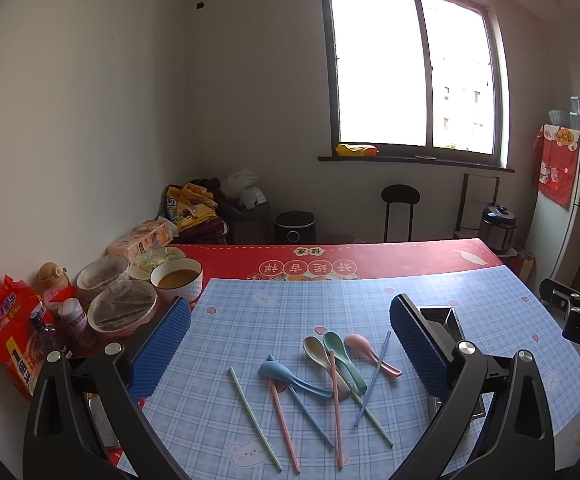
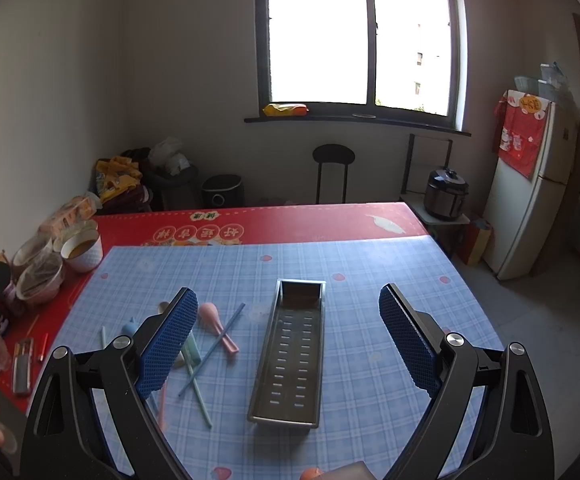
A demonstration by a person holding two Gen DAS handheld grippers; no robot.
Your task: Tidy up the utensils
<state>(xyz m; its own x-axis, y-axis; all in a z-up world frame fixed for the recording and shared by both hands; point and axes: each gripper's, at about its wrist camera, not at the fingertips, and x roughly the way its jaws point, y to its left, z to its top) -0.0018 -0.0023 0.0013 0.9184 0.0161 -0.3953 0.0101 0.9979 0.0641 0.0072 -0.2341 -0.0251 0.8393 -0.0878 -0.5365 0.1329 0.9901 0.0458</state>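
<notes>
Above a blue checked mat (image 1: 249, 320) on a red tablecloth (image 1: 390, 256), the left gripper (image 1: 290, 344) hangs with its two blue-padded fingers (image 1: 161, 344) spread wide and nothing between them. Below it lies a loose heap of pastel utensils: four spoons, counted as one blue spoon (image 1: 285, 376), one beige spoon (image 1: 318, 352), one green spoon (image 1: 340, 350) and one pink spoon (image 1: 364, 346), their handles fanned toward the camera. Crossing them are about six chopsticks: two pink chopsticks (image 1: 336, 400), two blue chopsticks (image 1: 374, 380) and two green chopsticks (image 1: 251, 412), one of the green ones lying apart at the left of the heap. The right gripper (image 2: 290, 344) is likewise splayed open and holds nothing, poised over one long metal tray (image 2: 290, 360) with slotted holes in its floor; the tray sits just right of the heap and has no utensils in it. At the mat's left edge stand four bowls, one white bowl (image 1: 177, 280) of brown liquid and three covered bowls (image 1: 121, 312), near one red snack bag (image 1: 5, 336). Behind the table are one black stool (image 2: 332, 172), one cooker (image 2: 448, 194) and one fridge (image 2: 530, 200) under a bright two-paned window (image 2: 358, 32).
</notes>
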